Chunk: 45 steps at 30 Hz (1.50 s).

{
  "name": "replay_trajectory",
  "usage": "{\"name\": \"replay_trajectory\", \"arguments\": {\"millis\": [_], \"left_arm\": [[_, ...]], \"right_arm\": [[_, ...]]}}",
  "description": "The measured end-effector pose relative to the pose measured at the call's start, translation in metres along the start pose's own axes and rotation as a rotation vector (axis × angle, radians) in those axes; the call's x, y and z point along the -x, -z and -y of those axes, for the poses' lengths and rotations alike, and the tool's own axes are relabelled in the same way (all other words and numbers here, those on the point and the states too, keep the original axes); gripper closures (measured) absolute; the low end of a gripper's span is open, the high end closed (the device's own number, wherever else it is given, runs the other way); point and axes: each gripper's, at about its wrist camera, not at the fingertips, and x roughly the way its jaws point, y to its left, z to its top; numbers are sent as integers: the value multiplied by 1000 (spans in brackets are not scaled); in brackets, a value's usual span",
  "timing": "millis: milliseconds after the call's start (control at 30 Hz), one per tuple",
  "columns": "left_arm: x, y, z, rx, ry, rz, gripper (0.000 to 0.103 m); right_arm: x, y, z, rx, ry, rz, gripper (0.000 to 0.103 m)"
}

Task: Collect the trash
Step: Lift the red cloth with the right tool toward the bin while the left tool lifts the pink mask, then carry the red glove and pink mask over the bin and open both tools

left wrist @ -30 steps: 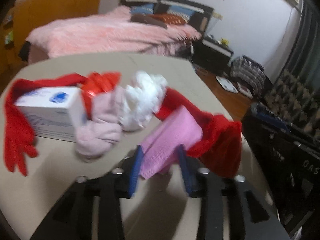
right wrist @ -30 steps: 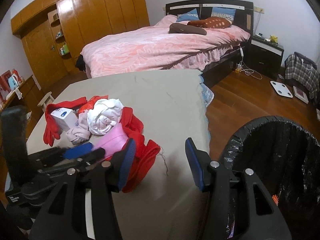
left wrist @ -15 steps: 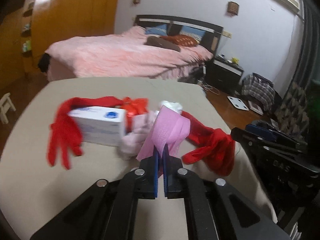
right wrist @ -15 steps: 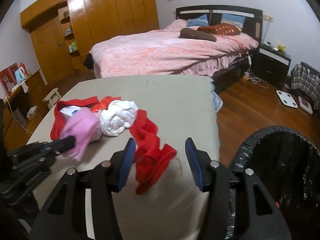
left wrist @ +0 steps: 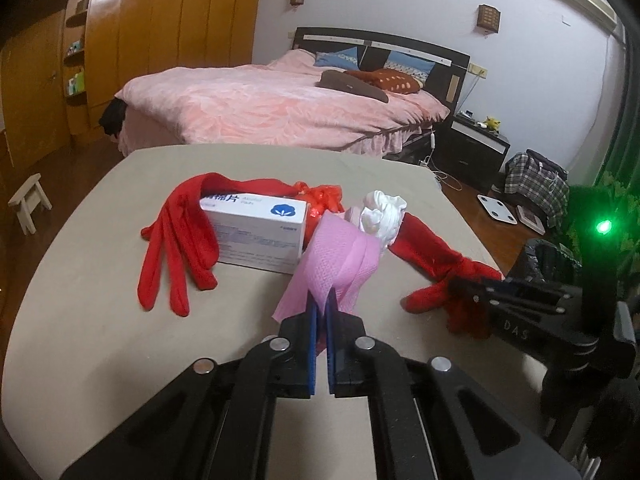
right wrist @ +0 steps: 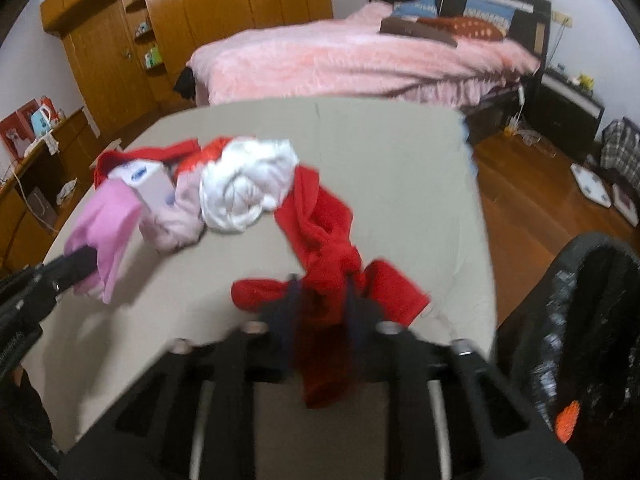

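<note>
Left gripper [left wrist: 320,312] is clamped tight on the pink mesh cloth [left wrist: 340,256], which a second ago lay flat between open jaws and is now lifted clear of the beige table [left wrist: 100,320]. Right gripper [right wrist: 320,292] has just been closing; its jaws, wide apart earlier, now pinch the red cloth [right wrist: 320,232] at its near end, rest trailing on the table. Frame blurred there. Black-lined trash bin [right wrist: 580,320] just right of the table edge. Behind: white wad [right wrist: 244,188], pale pink bundle [right wrist: 180,216], white box [left wrist: 256,232], red glove [left wrist: 176,252] draped round the box, crowding the pile. Pink bed [left wrist: 272,108] far back.
</note>
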Motion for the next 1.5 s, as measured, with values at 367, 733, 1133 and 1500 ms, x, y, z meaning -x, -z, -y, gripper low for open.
{"name": "replay_trajectory", "arguments": {"millis": [367, 733, 1133, 1500], "left_arm": [[14, -11, 8, -11, -27, 35, 99], [45, -30, 37, -45, -2, 92, 99], [61, -38, 92, -95, 88, 119, 99], [52, -34, 176, -190, 215, 103, 99]], "right_arm": [[62, -9, -1, -20, -97, 134, 97], [128, -21, 5, -12, -107, 237, 97], [184, -7, 41, -47, -32, 298, 97], [222, 20, 101, -104, 96, 323, 97]]}}
